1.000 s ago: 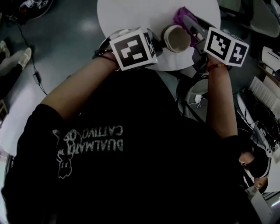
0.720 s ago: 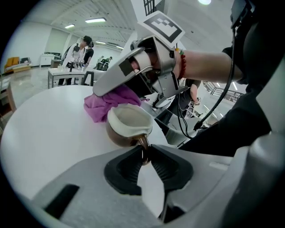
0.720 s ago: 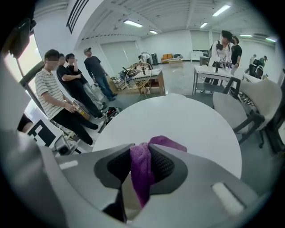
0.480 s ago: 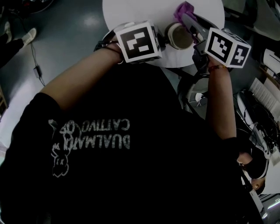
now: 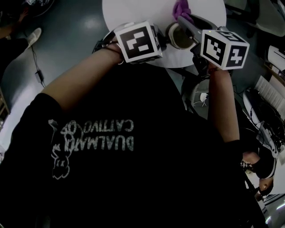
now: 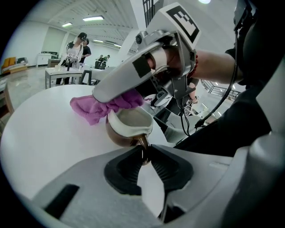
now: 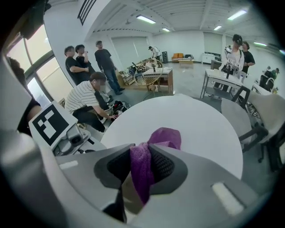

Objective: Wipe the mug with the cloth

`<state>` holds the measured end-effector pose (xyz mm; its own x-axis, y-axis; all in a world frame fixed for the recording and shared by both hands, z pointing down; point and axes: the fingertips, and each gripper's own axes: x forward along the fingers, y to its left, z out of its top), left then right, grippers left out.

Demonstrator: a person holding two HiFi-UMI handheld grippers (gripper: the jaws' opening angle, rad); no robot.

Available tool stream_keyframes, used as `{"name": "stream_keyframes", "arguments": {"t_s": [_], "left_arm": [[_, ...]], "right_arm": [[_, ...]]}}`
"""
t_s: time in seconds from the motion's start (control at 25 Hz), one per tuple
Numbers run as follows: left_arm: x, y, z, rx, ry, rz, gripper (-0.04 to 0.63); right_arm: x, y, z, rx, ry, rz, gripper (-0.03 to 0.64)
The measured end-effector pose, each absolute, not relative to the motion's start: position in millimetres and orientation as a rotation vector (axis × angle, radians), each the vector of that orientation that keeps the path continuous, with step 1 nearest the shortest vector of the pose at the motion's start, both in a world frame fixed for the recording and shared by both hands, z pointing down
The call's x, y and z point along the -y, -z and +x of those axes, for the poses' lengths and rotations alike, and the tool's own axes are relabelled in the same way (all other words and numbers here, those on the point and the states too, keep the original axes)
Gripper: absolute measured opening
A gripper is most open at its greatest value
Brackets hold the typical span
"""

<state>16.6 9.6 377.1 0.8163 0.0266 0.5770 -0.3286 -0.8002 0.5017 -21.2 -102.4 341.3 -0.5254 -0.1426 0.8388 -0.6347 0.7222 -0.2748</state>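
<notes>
**Ana:** What is the biggest thing you see?

**Me:** I see a round white table (image 5: 142, 11). It fills the top middle of the head view.

**Ana:** And your two grippers?

**Me:** Both reach over the near edge of the table. My left gripper (image 6: 146, 153) is at the bottom middle of its own view. Its jaws are clamped on the handle (image 6: 143, 144) of the mug (image 6: 129, 129). My right gripper (image 7: 142, 158) is low in the middle of its own view. Its jaws are squeezed on the cloth (image 7: 149, 164).

**Ana:** Where is the mug?

**Me:** It stands upright on the table, close to the near edge. In the head view it is at the top, between the two marker cubes. It is brown outside and pale inside.

**Ana:** And the cloth?

**Me:** It is purple and bunched up. In the left gripper view it sits in the middle left of the frame. There it touches the far rim of the mug, and one end lies on the table. In the head view it pokes out at the very top, just past the mug.
</notes>
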Motion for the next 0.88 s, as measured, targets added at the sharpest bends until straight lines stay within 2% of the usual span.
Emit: {"name": "stream_keyframes", "arguments": {"t_s": [0.56, 0.88], "left_arm": [[-11, -382, 15, 0.232, -0.772, 2.392, 0.063], [-19, -387, 15, 0.225, -0.792, 2.393, 0.063]], "right_arm": [[57, -347, -26, 1.977, -0.48, 0.396, 0.098], [22, -352, -23, 1.942, -0.498, 0.336, 0.098]]}}
